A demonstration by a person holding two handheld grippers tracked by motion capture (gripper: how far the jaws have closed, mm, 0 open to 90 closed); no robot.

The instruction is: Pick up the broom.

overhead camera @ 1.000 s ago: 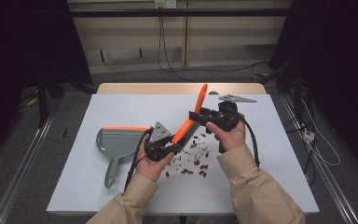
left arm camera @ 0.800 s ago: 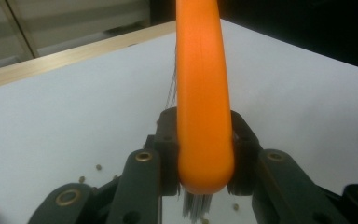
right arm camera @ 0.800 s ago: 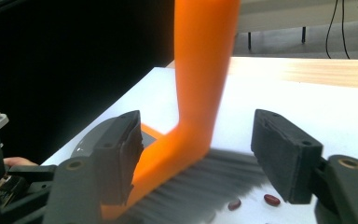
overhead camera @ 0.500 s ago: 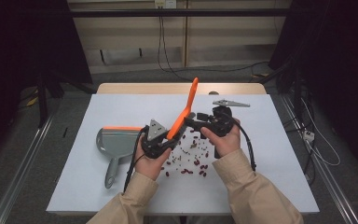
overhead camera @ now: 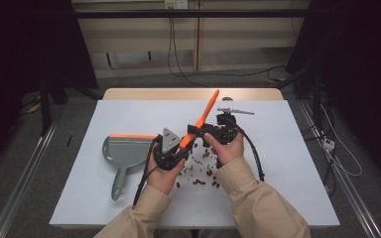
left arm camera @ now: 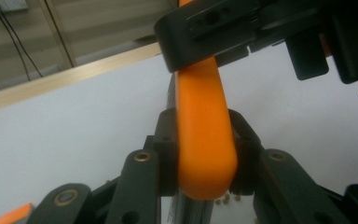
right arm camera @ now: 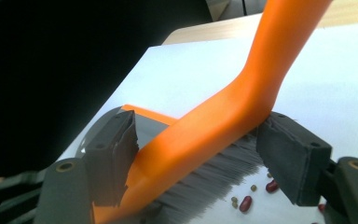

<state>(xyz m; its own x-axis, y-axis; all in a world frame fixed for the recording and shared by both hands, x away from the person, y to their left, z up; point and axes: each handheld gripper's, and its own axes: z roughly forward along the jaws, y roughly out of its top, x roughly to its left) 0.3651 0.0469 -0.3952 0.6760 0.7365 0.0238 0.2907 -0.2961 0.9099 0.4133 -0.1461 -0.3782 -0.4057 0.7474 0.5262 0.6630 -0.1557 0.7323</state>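
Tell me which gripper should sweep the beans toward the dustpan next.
Probably left: the left gripper is shut on the brush, beside the dustpan. The right gripper's fingers stand apart from it.

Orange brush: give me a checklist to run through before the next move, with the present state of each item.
1. Left hand-held gripper clamped on the orange brush: ok; in the left gripper view its jaws press both sides of the head end.
2. Right hand-held gripper gripping the brush: cannot tell; in the right gripper view its jaws straddle the bend, with a gap at the left jaw.
3. Bristles pointing down at the table: ok.
4. Beans within sweeping range: ok, scattered under and beside both hands.
5. Dustpan in place: ok, flat on the table left of the left hand.
6. Brush lowered onto the beans: not ok, its handle slants up and away.
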